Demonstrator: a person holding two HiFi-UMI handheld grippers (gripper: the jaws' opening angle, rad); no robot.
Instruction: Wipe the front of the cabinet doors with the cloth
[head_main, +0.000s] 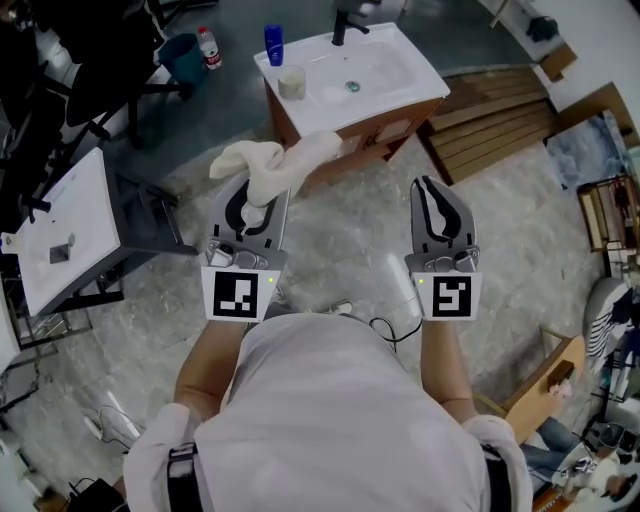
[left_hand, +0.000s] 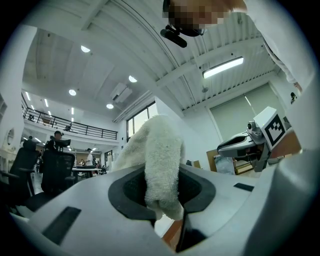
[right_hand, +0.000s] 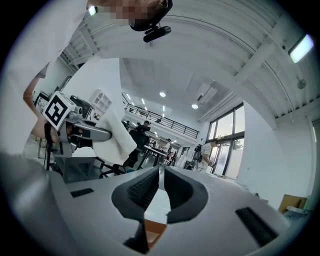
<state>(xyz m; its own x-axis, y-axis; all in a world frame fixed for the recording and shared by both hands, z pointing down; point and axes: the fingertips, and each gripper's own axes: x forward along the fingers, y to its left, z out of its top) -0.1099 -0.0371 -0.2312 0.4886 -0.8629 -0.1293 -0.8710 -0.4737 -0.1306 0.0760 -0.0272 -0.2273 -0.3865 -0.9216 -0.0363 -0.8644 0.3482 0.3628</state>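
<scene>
Upper centre of the head view, the cabinet doors (head_main: 395, 132) stand below the white basin (head_main: 375, 70), well apart from both of your tools. Your left gripper (head_main: 255, 205) is clenched on one fold of the cloth (head_main: 270, 165), and the rest flops loose past the tips. Your right gripper (head_main: 428, 190) sits pinched nearly together on nothing.

The likely trouble is that narrow bite. Drag the cloth hard across the wood and friction could pull it free, leaving bare jaws to scrape the door. A high sweep could also catch the blue bottle (head_main: 273, 45) or the cup (head_main: 291, 82) at the counter's left edge.
</scene>
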